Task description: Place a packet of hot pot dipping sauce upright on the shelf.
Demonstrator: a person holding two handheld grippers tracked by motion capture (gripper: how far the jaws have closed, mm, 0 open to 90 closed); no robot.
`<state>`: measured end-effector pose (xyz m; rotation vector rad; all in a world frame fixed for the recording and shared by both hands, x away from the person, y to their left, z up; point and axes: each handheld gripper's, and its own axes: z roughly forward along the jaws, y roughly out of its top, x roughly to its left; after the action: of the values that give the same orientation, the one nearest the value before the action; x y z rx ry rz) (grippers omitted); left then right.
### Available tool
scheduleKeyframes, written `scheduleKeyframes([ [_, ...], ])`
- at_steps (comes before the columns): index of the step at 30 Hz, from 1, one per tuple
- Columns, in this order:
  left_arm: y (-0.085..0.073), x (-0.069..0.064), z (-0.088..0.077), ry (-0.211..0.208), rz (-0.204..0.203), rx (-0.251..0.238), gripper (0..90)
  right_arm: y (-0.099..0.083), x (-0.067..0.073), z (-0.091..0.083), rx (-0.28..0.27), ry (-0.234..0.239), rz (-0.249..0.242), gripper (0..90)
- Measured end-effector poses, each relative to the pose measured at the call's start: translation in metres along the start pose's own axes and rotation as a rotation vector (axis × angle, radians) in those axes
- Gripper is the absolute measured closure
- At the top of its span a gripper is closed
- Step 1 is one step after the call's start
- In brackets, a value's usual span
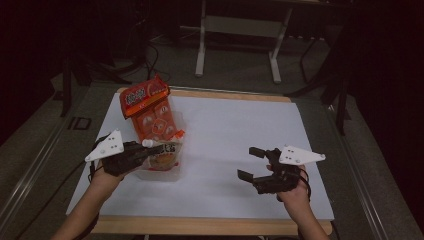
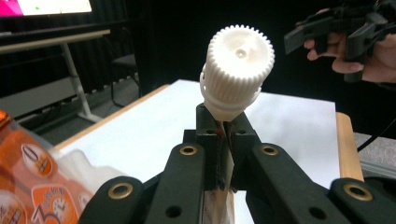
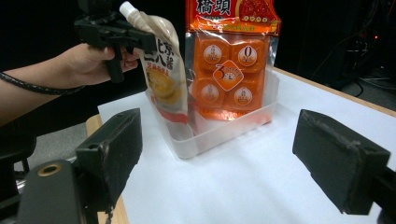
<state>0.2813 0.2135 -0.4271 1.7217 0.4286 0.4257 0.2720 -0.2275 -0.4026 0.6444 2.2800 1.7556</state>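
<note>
A beige spouted pouch [image 3: 162, 70] with a white screw cap [image 2: 239, 60] stands in a clear plastic bin [image 3: 224, 133]. My left gripper [image 2: 225, 127] is shut on the pouch's neck just under the cap. In the high view this gripper [image 1: 149, 149] sits at the bin's [image 1: 161, 174] near-left side, on the pouch [image 1: 162, 152]. An orange snack package [image 1: 150, 107] stands upright in the bin behind the pouch. My right gripper [image 1: 250, 163] hovers open over the white table, well to the right of the bin. Nothing is between its pads [image 3: 112, 149].
The white tabletop [image 1: 240, 130] has a wooden rim at its front and back edges. Table legs [image 1: 201, 45] and cables lie on the dark floor beyond. In the left gripper view, the right gripper [image 2: 336, 28] shows at the upper right.
</note>
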Motion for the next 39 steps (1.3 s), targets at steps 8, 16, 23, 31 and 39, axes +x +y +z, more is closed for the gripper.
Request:
scheduleKeyframes([
  [8,-0.021,0.002,0.003,0.006,-0.038,0.039,86.6,-0.001,-0.001,0.0,0.005,0.002,0.009,15.8],
  [16,-0.037,-0.001,0.011,0.028,-0.046,0.135,85.1,-0.003,-0.001,0.003,0.017,0.006,0.011,15.8],
  [23,-0.041,0.0,0.011,0.024,-0.091,0.114,74.5,-0.004,-0.001,0.005,0.031,0.009,0.016,15.8],
  [31,-0.033,-0.001,0.007,0.057,-0.093,0.118,58.3,-0.005,-0.001,0.006,0.04,0.011,0.016,15.8],
  [39,-0.013,-0.007,0.005,0.082,-0.078,0.106,43.1,-0.004,-0.001,0.005,0.042,0.012,0.014,15.8],
])
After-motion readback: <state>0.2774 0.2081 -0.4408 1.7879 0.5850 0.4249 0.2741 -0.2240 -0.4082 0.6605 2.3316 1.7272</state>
